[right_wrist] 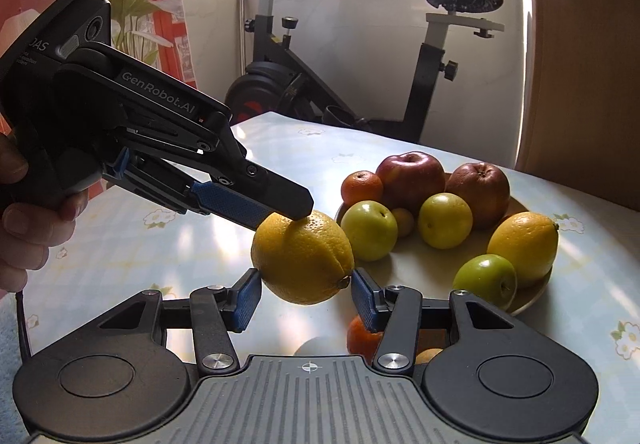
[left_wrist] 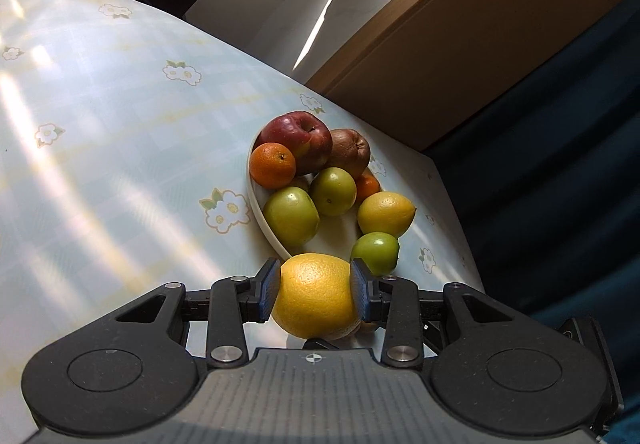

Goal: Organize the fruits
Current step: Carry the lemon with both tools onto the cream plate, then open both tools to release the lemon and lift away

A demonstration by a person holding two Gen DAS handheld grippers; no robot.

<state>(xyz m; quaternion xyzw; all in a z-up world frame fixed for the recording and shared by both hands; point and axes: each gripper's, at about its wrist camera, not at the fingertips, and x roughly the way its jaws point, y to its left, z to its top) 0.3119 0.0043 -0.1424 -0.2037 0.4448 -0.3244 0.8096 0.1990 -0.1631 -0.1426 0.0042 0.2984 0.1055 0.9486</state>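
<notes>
I see a large yellow lemon [left_wrist: 316, 296] held off the bench in my left claw [left_wrist: 316, 290], just short of the white plate [left_wrist: 256, 215]. The plate carries two red apples, green fruits, tangerines and a second lemon [left_wrist: 385, 213] at its rim.

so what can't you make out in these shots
- Small orange fruit below the right gripper, right wrist view: mostly hidden by its fingers.
- Small tan fruit on the white plate: too covered by green fruits to identify.
- Left gripper, right wrist view: far finger behind the large yellow citrus.
</notes>
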